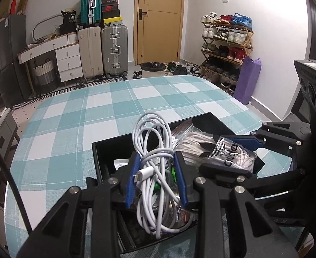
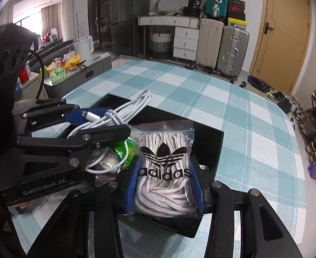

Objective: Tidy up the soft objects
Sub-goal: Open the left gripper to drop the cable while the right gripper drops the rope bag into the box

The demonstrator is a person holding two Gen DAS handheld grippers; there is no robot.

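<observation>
Left gripper (image 1: 156,178): jaws clamped on a coiled white cable (image 1: 155,150), which is held between the blue pads above a black box (image 1: 106,148). Right gripper (image 2: 164,185): jaws clamped on a zip bag of laces (image 2: 164,157) printed "adidas", held upright over the same box. Green packets (image 2: 123,150) are seen in the box beneath the cable. The box is borne on a checked worktop (image 1: 93,107). Beyond: suitcases (image 1: 103,49), shoe rack (image 1: 226,43), door (image 1: 160,19).

Beyond the fingers, a teal-and-white checked bench (image 1: 106,107) runs toward white walls, a tan door (image 1: 160,19), stacked suitcases (image 1: 103,49) beside white drawers (image 1: 68,59), and a wooden shoe rack (image 1: 226,45) at right.
</observation>
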